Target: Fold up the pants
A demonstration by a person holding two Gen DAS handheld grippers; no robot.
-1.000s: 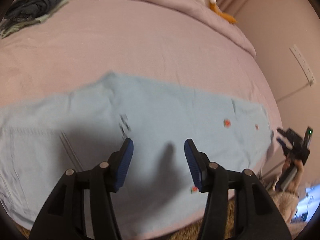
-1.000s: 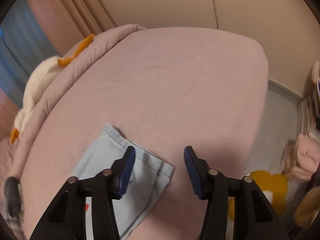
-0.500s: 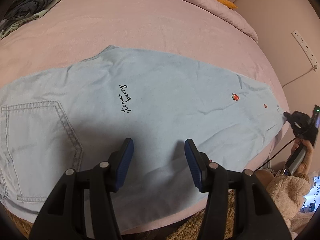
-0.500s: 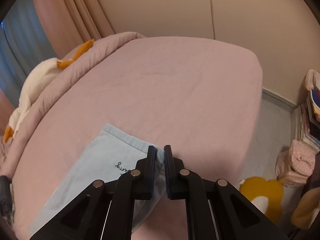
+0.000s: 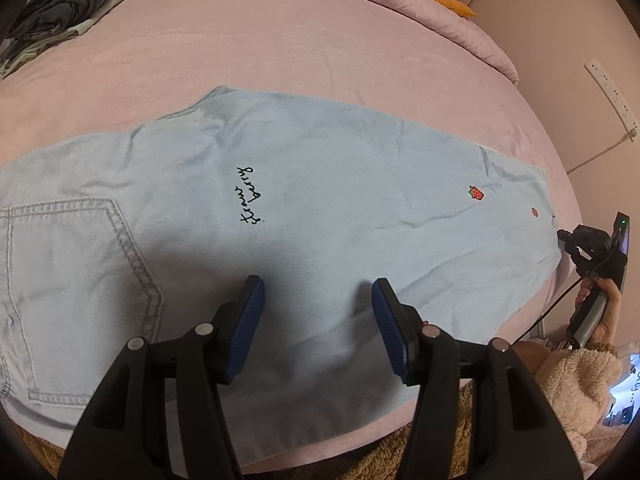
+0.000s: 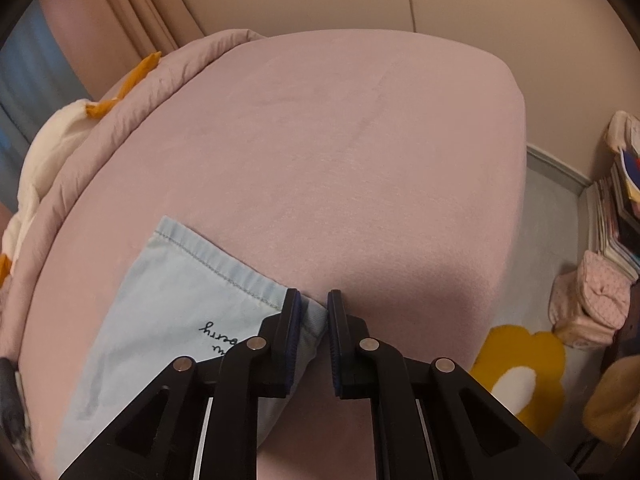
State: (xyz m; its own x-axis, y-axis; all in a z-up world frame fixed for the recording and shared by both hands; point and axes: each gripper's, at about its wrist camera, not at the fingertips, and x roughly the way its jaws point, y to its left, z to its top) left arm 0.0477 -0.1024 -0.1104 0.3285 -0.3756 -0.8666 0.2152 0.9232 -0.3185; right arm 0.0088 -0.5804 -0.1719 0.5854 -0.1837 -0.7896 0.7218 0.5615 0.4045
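Pink bed (image 5: 320,48) carries blue pants (image 5: 340,184) lettered, seemingly, "strawberry"; left gripper (image 5: 316,300) gapes, right gripper (image 6: 311,312) narrowly parted around hem corner

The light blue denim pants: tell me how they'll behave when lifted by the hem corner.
The light blue denim pants lie flat with soft creases, so they'll probably drape limply. The right claw is at only one corner, so the rest likely drags across the pink bedsheet.

Bare pink bed (image 6: 360,152) beyond the pants' hem (image 6: 224,272); rolled duvet (image 6: 132,96) borders left.
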